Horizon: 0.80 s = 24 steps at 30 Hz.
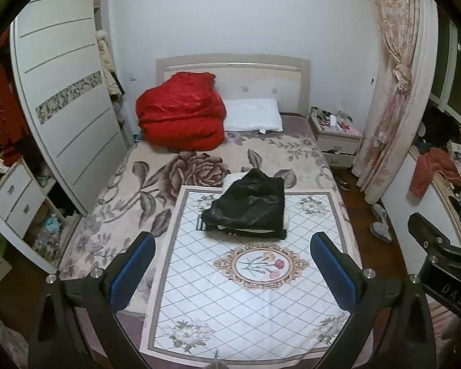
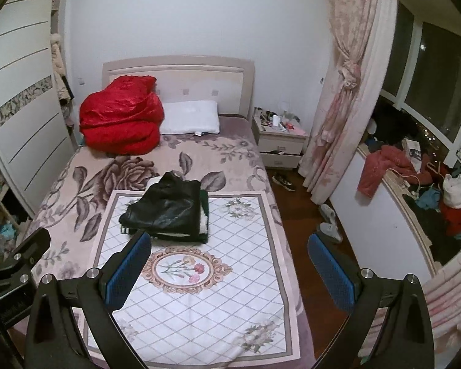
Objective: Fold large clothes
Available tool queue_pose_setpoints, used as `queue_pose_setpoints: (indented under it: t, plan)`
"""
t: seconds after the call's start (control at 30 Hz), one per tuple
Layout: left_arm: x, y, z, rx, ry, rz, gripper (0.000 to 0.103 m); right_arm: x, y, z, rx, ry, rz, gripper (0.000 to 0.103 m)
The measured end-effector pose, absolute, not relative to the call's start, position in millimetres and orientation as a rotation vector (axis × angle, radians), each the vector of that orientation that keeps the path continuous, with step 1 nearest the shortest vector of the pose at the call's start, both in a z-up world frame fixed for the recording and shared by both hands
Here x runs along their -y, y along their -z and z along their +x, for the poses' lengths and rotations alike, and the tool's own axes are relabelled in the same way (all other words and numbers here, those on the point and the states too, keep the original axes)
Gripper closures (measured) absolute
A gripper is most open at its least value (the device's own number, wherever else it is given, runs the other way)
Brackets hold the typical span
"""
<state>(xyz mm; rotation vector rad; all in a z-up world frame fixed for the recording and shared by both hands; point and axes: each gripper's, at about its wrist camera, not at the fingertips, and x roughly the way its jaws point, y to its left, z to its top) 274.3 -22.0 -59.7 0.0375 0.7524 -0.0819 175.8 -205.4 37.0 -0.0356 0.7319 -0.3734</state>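
A folded black leather garment lies on top of a small pile of folded clothes at the far end of a white floral mat on the bed. It also shows in the right wrist view, on the mat. My left gripper is open and empty, held above the mat's near half. My right gripper is open and empty, above the mat's right edge. The right gripper's body shows at the right of the left wrist view.
A red quilt and a white pillow lie at the bed's head. A wardrobe stands left. A nightstand, curtain, slippers and a cluttered window ledge are at the right.
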Motion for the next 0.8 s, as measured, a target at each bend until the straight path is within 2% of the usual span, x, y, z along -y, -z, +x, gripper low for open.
queue_pose_setpoints:
  t: [0.8]
  plan:
    - [8, 52, 247, -0.718, 0.054, 0.0, 0.0, 181, -56, 178, -0.718, 0.291, -0.008, 0.0]
